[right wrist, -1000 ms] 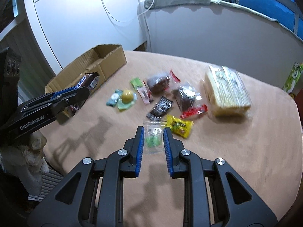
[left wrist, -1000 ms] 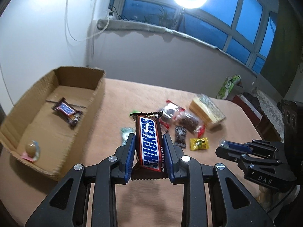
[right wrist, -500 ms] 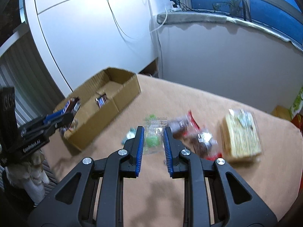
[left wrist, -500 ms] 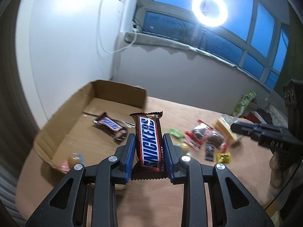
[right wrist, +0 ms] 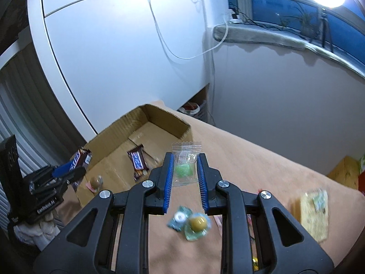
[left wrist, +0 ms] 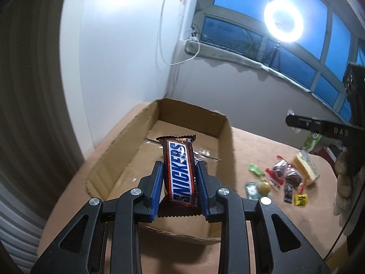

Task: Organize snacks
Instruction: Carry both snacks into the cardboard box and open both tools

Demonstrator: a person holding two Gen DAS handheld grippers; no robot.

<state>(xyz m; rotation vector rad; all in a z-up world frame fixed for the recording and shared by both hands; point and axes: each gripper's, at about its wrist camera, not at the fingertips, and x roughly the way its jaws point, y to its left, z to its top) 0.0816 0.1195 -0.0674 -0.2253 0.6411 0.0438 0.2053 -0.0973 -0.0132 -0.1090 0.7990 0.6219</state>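
Now you are mid-carry: your left gripper (left wrist: 180, 180) clamps a Snickers bar (left wrist: 181, 173) above the cardboard box (left wrist: 224, 134), your right gripper (right wrist: 184, 174) pinches a clear packet of green candy (right wrist: 185, 165) beside it; next, lower each inside, then loosen the fingers

Cardboard box (right wrist: 146, 123) sits on the desk (right wrist: 262, 166) at its left end, by the wall. In the box – a chocolate bar (right wrist: 137, 161) mid-floor, a round candy (right wrist: 95, 182) nearer the front. Left gripper (left wrist: 180, 178) holds a Snickers bar (left wrist: 181, 173) above the box. Right gripper (right wrist: 185, 171) holds a small packet (right wrist: 184, 166) just right of the box – loose snacks (left wrist: 282, 180) lie on the desk further right.
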